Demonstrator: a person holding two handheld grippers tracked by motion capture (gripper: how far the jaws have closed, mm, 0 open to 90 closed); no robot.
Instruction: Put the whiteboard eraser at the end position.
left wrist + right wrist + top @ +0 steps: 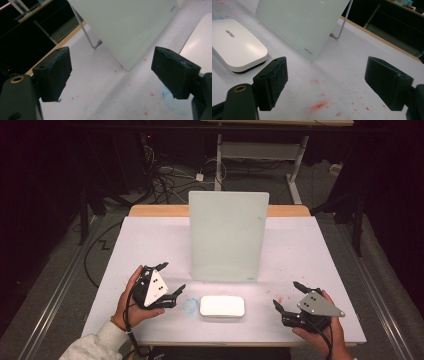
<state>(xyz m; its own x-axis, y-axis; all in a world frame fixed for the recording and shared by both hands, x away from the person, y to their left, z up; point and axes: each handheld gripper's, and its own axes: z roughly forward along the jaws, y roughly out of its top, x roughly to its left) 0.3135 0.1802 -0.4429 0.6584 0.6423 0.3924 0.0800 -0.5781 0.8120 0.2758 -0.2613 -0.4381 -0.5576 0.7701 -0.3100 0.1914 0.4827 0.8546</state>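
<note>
The desk (150, 245) carries an upright board (227, 237), and the white eraser (222, 306) lies flat just before it, between the 2 grippers; left gripper (172, 282) and right gripper (285, 295) both hold their jaws wide apart, gripping nothing

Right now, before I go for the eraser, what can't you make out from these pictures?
- Board stand: in the high view the glass board hides it; both gripper views show one metal leg.
- Eraser: its felt underside faces the table; cut off by the left edge in the right gripper view.
- Board logo: too small to read.
- Left gripper and right gripper: hands cover their handles.
</note>
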